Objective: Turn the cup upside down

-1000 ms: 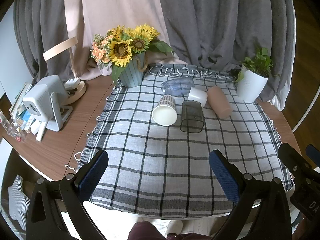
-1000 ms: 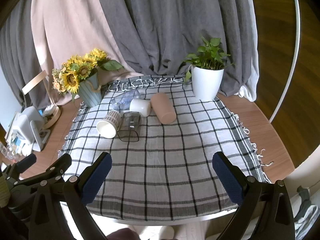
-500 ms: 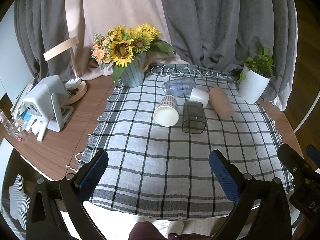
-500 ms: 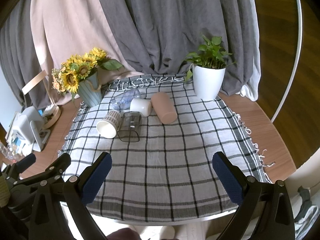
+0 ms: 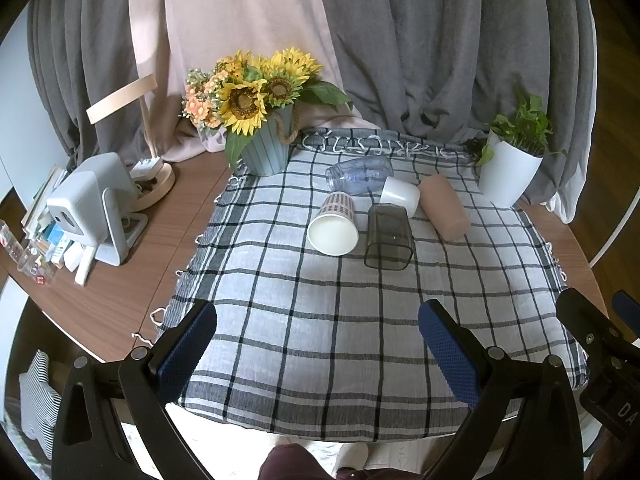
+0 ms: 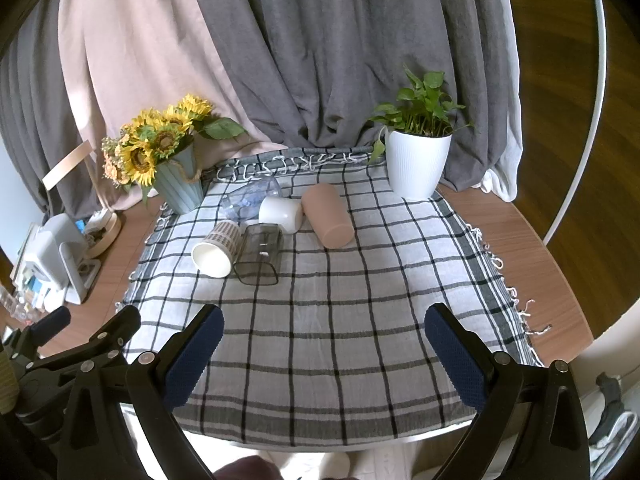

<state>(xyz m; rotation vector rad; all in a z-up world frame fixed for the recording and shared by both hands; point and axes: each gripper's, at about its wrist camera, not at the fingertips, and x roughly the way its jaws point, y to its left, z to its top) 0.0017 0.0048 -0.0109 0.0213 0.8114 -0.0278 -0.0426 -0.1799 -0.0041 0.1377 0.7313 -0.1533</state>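
Note:
Several cups lie on their sides on a checked cloth (image 5: 320,320). A paper cup (image 5: 334,226) with a patterned wall faces me with its white mouth. A dark smoky cup (image 5: 389,236), a white cup (image 5: 400,196), a tan cup (image 5: 443,206) and a clear cup (image 5: 358,173) lie close by. They also show in the right wrist view: paper cup (image 6: 217,249), dark cup (image 6: 259,254), white cup (image 6: 281,214), tan cup (image 6: 327,215), clear cup (image 6: 253,197). My left gripper (image 5: 318,344) and right gripper (image 6: 320,354) are open and empty near the cloth's front edge.
A sunflower vase (image 5: 262,144) stands at the back left and a white plant pot (image 5: 506,174) at the back right. A grey device (image 5: 94,204) and a wooden lamp (image 5: 150,176) stand on the bare table at left. Curtains hang behind.
Both views have shifted very slightly; the cups have not moved and both grippers stay open.

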